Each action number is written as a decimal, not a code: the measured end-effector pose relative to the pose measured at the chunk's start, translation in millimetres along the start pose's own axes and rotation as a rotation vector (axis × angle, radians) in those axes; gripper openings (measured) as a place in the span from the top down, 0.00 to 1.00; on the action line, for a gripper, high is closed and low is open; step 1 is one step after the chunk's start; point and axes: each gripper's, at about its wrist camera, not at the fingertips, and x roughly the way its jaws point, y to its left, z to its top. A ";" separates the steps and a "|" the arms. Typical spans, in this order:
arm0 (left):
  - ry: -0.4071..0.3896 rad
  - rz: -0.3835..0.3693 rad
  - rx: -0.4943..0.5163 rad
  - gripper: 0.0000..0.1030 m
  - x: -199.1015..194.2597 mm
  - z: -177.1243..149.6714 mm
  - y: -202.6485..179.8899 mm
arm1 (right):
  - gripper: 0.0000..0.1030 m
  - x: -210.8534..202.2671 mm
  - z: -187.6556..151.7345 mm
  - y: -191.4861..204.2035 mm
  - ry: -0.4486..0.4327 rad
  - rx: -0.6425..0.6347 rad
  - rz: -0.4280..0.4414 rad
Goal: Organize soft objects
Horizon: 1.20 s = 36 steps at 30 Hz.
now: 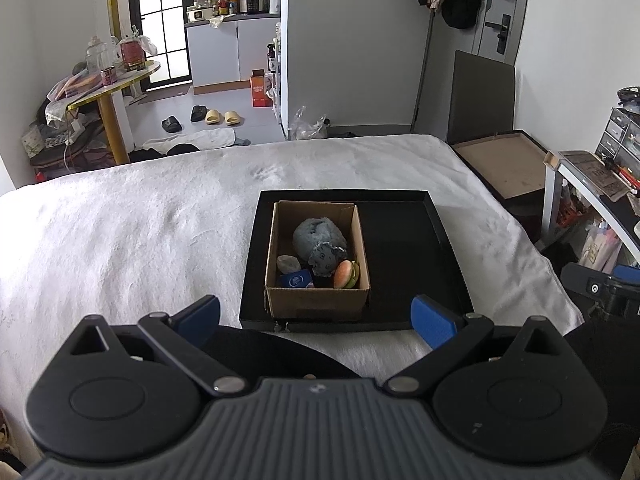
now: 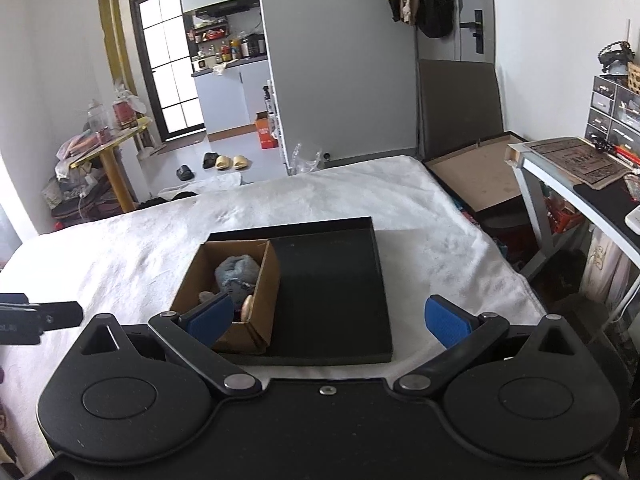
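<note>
Cardboard box (image 1: pixel 318 300) of soft toys (image 1: pixel 320 242) in black tray (image 1: pixel 408 248), white bedspread (image 1: pixel 120 240)

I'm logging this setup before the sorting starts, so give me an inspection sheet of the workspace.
Surface: bed under a white blanket, with a black tray on it.
Job's things: cardboard box in the tray's left part; inside it a grey plush, a burger toy, a blue packet and a pale lump. The tray's right part is bare.
Clutter: nothing seen on the blanket.
Grippers: left gripper and right gripper both open, holding nothing, short of the tray.
Cables: nothing seen on the bed.
Surroundings: slippers on the floor, desk at the right, kitchen beyond.
</note>
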 end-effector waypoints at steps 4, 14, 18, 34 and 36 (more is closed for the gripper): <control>-0.006 -0.002 0.003 0.02 -4.4 -1.0 -0.6 | 0.00 -3.4 -1.0 2.7 -0.005 0.005 0.010; -0.016 0.001 0.005 0.02 -6.9 -2.4 -0.6 | 0.00 -7.1 -5.9 5.8 -0.005 0.010 0.021; -0.014 0.001 0.008 0.02 -6.5 -3.6 -0.2 | 0.00 -8.6 -5.8 7.2 -0.005 0.011 0.023; 0.003 -0.007 0.014 0.02 -5.6 -8.1 -1.1 | 0.00 -12.1 -4.0 12.6 -0.003 0.002 0.036; 0.004 -0.011 0.011 0.02 -5.4 -7.9 -0.6 | 0.00 -12.2 -3.8 12.7 -0.003 0.002 0.035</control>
